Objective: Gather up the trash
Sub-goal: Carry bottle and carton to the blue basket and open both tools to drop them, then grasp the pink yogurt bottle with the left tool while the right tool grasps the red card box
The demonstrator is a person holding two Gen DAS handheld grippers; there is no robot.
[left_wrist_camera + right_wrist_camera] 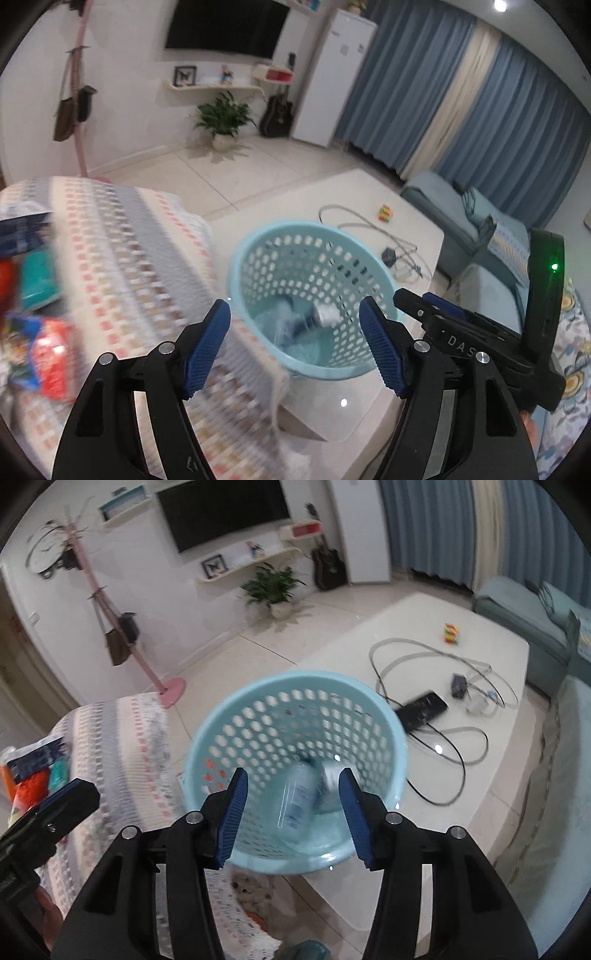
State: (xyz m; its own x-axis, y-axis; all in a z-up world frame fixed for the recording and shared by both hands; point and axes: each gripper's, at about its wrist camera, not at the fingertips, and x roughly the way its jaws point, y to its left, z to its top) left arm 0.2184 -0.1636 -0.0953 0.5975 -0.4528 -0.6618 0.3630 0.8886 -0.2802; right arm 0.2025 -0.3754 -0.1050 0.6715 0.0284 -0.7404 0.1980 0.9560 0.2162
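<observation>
A light-blue perforated basket (258,251) stands on the white coffee table (369,195); it also shows in the right wrist view (229,716). Inside lies a clear plastic bottle (299,801) with a blue label, next to a white crumpled piece; in the left wrist view the bottle (314,317) is blurred. My left gripper (295,347) is open and empty above the basket's near rim. My right gripper (293,812) is open and empty over the basket. Colourful snack wrappers (44,339) lie on the patterned cloth at the left.
On the table beyond the basket are cables (424,653), a black remote (423,709), a small black adapter (459,685) and a colourful toy (451,632). A blue sofa (524,616) is at the right. The patterned cloth (122,240) covers the left.
</observation>
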